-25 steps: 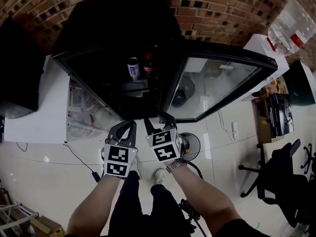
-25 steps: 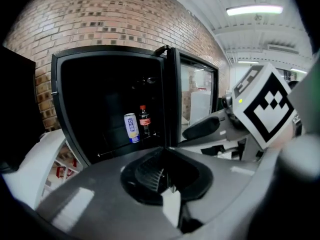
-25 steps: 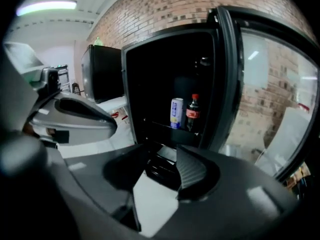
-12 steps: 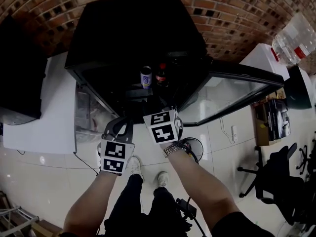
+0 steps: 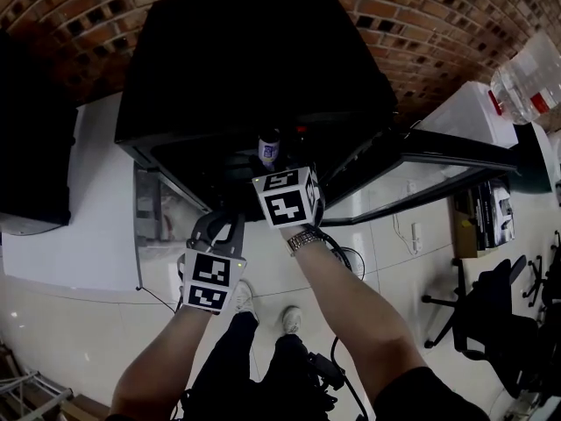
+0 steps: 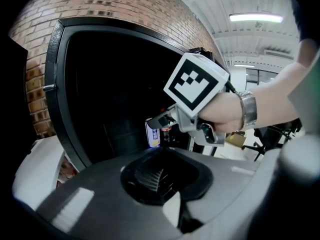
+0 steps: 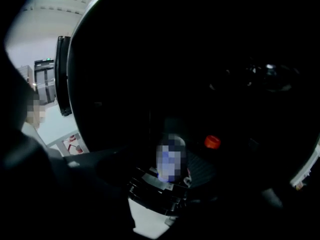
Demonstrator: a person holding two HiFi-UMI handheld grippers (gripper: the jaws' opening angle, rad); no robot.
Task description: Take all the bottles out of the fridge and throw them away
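A black fridge (image 5: 237, 60) stands open. On its shelf are a white bottle with a blue label (image 5: 269, 147) (image 6: 153, 136) (image 7: 171, 159) and a dark bottle with a red cap (image 5: 301, 132) (image 7: 212, 142). My right gripper (image 5: 279, 169) (image 7: 167, 181) reaches into the fridge. Its jaws are open and have just been opening. The white bottle stands right in front of them, untouched. One right finger (image 6: 161, 120) hovers by the bottle's top. My left gripper (image 5: 219, 222) (image 6: 160, 176) hangs back outside the fridge, shut and empty.
The fridge's glass door (image 5: 421, 169) is swung open to the right. A white cabinet (image 5: 88, 191) stands left of the fridge. A water jug (image 5: 530, 73) and an office chair (image 5: 491, 314) are at the right. A brick wall lies behind.
Both grippers have moved forward toward the fridge. The right one went further, from in front of the shelf to inside the fridge by the white bottle.
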